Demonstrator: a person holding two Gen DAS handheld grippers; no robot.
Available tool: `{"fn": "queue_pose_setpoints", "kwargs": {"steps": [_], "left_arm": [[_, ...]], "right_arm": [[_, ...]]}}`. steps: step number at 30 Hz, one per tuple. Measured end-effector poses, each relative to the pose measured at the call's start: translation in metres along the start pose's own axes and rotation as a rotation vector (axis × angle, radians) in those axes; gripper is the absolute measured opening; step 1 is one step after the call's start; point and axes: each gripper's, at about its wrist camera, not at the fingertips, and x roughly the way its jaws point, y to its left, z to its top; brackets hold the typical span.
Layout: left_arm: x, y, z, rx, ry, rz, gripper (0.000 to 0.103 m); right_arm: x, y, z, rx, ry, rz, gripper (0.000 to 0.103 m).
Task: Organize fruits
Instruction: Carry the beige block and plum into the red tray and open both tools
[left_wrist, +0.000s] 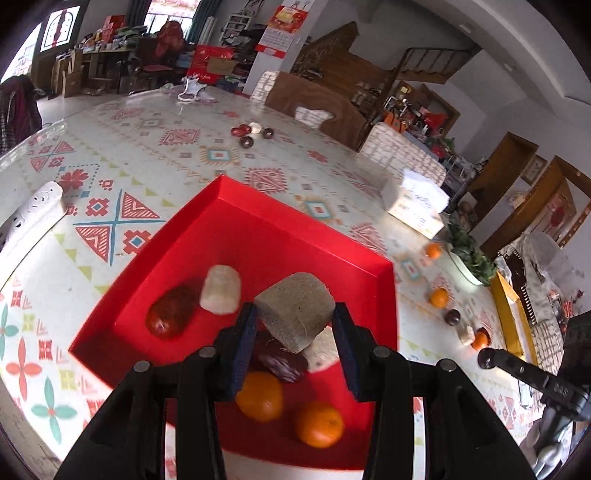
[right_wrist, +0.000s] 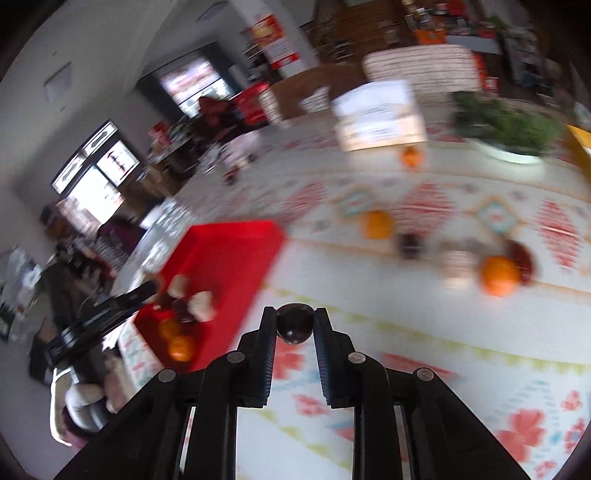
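Fruit is held in both tongs at this moment. Left gripper (left_wrist: 295, 325) is clamped on a pale cut chunk (left_wrist: 295, 314), apparently a peeled section of some fruit or root, its flat cut face up and its longer side running across between the pads. The chunk hangs directly above the red tray (left_wrist: 229, 229), over the near end where two oranges (left_wrist: 260, 395), a dark purple fruit (left_wrist: 280, 363), a red fruit (left_wrist: 170, 314) and two more pale pieces already lie. Judged from that, the release needs only a drop straight down; the left hand is the nearer to the tray.

Right gripper (right_wrist: 295, 323) is closed tight on a small dark round fruit (right_wrist: 294, 325), lifted clear of the patterned tablecloth (right_wrist: 424, 332). From it the red tray lies ahead and to the left, well apart, so that hand has a sideways carry to make. Loose oranges (right_wrist: 498, 275) and small dark fruits remain on the cloth to the right, near a bowl of greens (right_wrist: 506, 129).

A white carton (left_wrist: 413, 203) stands beyond the tray; its printing is too blurred to read. No brand or label elsewhere is legible.
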Motion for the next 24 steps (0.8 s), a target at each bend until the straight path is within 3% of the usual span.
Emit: {"fn": "queue_pose_setpoints", "kwargs": {"steps": [8,14,16,18,24], "left_arm": [[0.023,0.018,0.011,-0.033,0.044,-0.031,0.041],[0.03,0.028,0.012,-0.057,0.061,-0.046,0.041],[0.027,0.029,0.012,-0.061,0.052,-0.041,0.046],[0.021,0.028,0.013,-0.063,0.035,-0.048,0.051],[-0.007,0.008,0.015,-0.031,-0.027,-0.061,0.065]], "right_arm": [[0.09,0.08,0.011,-0.121,0.124,0.031,0.023],[0.132,0.104,0.01,-0.181,0.172,0.009,0.023],[0.137,0.105,0.009,-0.184,0.165,0.01,0.024],[0.136,0.106,0.009,-0.187,0.16,0.022,0.037],[0.11,0.105,0.012,-0.181,0.087,0.03,0.05]]}}
